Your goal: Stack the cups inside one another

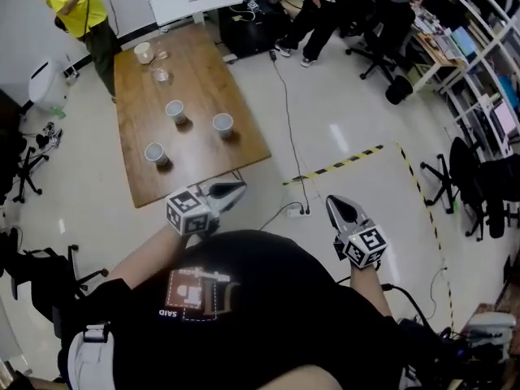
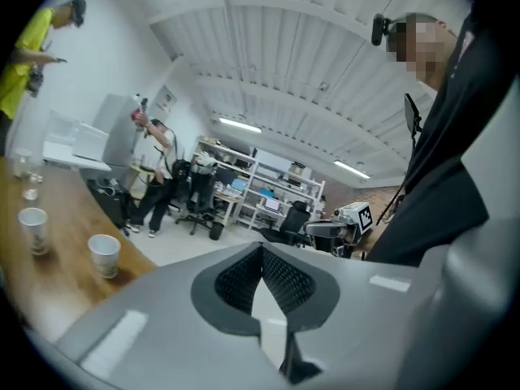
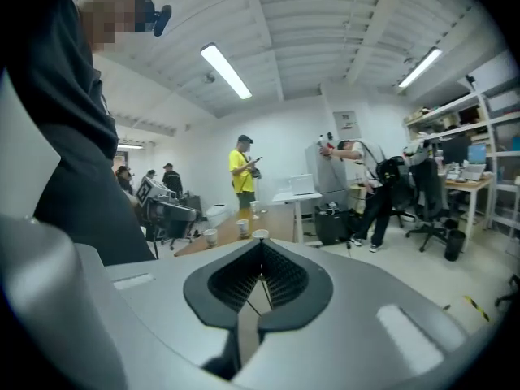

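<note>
- the pale, glossy floor [image 1: 349, 112] fills most of the head view, and a black-and-yellow tape line [image 1: 341, 165] crosses it to the right of the counter.
- the wooden counter [image 1: 203, 71] stands ahead and to the left of the person holding the tools, apart from both tools.
- a person in a yellow top [image 1: 77, 10] stands at the counter's far left corner. a person in dark clothes [image 1: 313, 15] is past its far end, near an office chair [image 1: 382, 39].
- the left tool [image 1: 237, 190] is held in the air near the counter's near edge, pointing rightward in the head view. the left gripper view shows its jaws pressed together with nothing between them.
- the right tool [image 1: 335, 204] is held over the floor well to the right of the counter, pointing away from the person. the right gripper view shows its jaws meeting tip to tip, empty.
- three paper cups stand upright and apart on the counter's near half: the nearest cup [image 1: 155, 153], the middle cup [image 1: 175, 111] and the right cup [image 1: 223, 124]. none sits inside another.
- a pale cup [image 1: 144, 52] and a clear glass [image 1: 161, 74] stand at the counter's far end.
</note>
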Available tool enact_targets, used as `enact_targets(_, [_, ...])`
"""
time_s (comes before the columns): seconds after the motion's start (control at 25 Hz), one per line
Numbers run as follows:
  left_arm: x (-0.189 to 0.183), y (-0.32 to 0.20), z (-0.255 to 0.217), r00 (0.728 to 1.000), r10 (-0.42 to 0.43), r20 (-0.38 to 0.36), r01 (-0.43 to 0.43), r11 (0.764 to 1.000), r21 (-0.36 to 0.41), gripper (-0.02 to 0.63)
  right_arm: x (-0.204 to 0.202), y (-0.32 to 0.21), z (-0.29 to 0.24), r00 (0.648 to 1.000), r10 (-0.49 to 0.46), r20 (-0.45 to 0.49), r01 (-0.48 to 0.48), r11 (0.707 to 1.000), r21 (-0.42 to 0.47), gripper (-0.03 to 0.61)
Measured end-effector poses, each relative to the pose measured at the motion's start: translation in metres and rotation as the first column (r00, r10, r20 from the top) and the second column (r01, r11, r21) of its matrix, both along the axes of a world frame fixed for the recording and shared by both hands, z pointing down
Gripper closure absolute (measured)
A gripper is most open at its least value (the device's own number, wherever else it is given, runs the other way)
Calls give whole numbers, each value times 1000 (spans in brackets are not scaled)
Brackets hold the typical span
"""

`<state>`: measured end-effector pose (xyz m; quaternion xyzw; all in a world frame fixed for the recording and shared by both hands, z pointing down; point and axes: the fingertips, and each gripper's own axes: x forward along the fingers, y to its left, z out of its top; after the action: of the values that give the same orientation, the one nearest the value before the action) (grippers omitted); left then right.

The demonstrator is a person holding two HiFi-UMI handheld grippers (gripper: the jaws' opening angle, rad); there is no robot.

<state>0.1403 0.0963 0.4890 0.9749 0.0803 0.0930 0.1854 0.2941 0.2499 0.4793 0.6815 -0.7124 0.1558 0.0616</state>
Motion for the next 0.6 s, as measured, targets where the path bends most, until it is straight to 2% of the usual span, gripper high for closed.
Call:
enact_targets(0.12, [-51,-62,-4,991,-126,-34,126,992,17,611,-31,-78,-5,993,-117,-21,117,993,3,565])
enact_targets(0.24, [-107,-118,-3,972,-231,-45,232,973,2,611,-65,-158,-13,981,-193,-27,193,981,14,565])
enact_targets(0.44, [-190,-205,9,930,-368,-10,368,929,23,611,-117,-271,-8,949,-313,-34,313,950,5,565])
enact_targets(0.6, [-225,-255,13,885,-465,25,465,885,27,611,-140,-327,4,923,-384,-18,384,923,-22,565])
